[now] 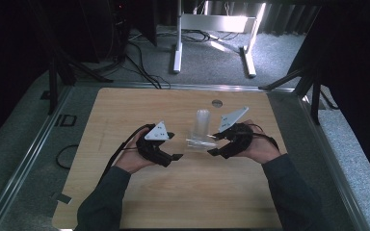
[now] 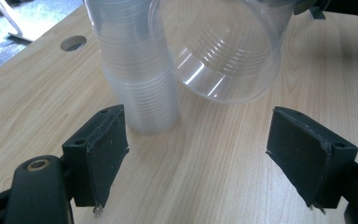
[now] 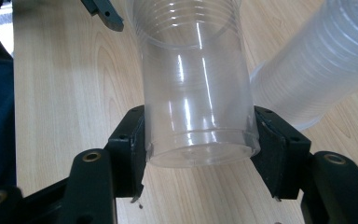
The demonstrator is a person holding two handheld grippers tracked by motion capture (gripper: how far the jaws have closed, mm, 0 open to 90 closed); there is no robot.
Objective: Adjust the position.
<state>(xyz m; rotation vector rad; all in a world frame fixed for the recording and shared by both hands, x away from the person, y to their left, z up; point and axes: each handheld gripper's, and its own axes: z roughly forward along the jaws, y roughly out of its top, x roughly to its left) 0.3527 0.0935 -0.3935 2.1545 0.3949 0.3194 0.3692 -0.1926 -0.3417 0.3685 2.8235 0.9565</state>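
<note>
An upright stack of clear plastic cups (image 1: pixel 202 121) stands mouth-down on the wooden table (image 1: pixel 173 192). My right gripper (image 1: pixel 213 144) holds a single clear cup (image 1: pixel 198 142) sideways just in front of the stack. In the right gripper view the jaws (image 3: pixel 198 149) are shut on that cup's base (image 3: pixel 196 93), with the stack (image 3: pixel 317 60) behind it to the right. My left gripper (image 1: pixel 175 147) faces the cup's open mouth from the left. Seen from the left gripper (image 2: pixel 205 163), the jaws stand open and bare, short of the cup's rim (image 2: pixel 219 46) and the stack (image 2: pixel 140 79).
A round cable hole (image 1: pixel 216 102) sits in the table behind the stack. Metal rails (image 1: pixel 33 144) border the table on both sides. Beyond the far edge stand white desk legs (image 1: pixel 177 48) and loose cables on the grey carpet.
</note>
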